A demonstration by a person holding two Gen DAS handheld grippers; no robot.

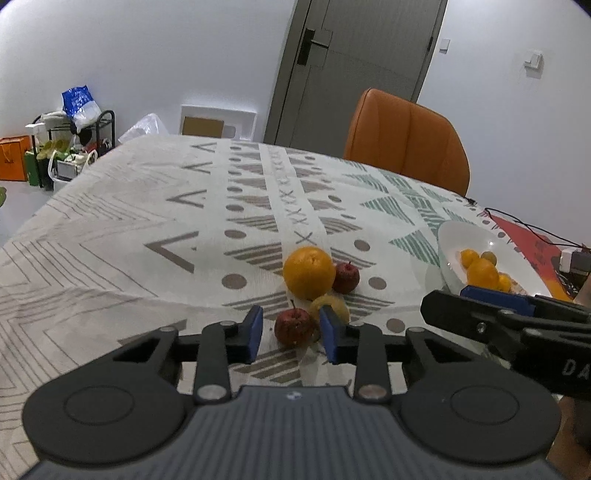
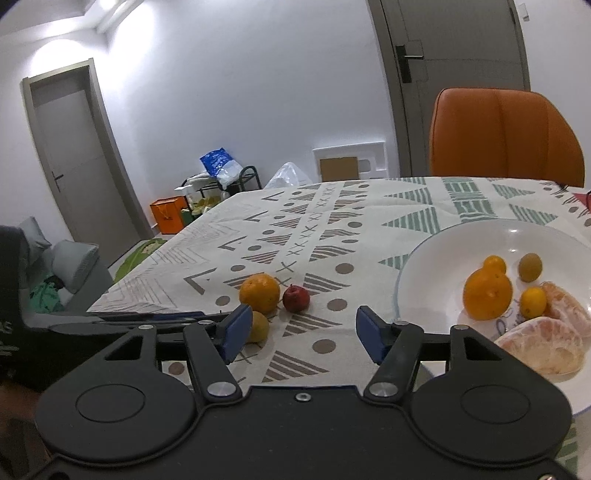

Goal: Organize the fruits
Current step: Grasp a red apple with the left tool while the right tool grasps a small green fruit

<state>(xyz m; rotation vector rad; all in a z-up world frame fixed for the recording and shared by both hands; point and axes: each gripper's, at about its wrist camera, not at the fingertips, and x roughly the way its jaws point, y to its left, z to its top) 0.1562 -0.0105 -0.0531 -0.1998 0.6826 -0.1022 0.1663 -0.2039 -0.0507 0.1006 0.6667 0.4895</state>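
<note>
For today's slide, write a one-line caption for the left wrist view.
Left gripper closing around a small red apple beside an orange on the patterned tablecloth.

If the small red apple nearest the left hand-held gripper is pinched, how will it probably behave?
The near red apple looks round and smooth, so it may roll or slip sideways from the left hand-held gripper, whose pads do not visibly press it. It seems firm and probably light. The yellow fruit close beside it could get nudged.

Room evenly lit. Ceiling light point(image 2: 110, 9) blooms at upper left, washing the wall point(image 2: 221, 92). Soft shadows under fruit. Strong fisheye bending at edges; corners vignetted; focus sharp.
</note>
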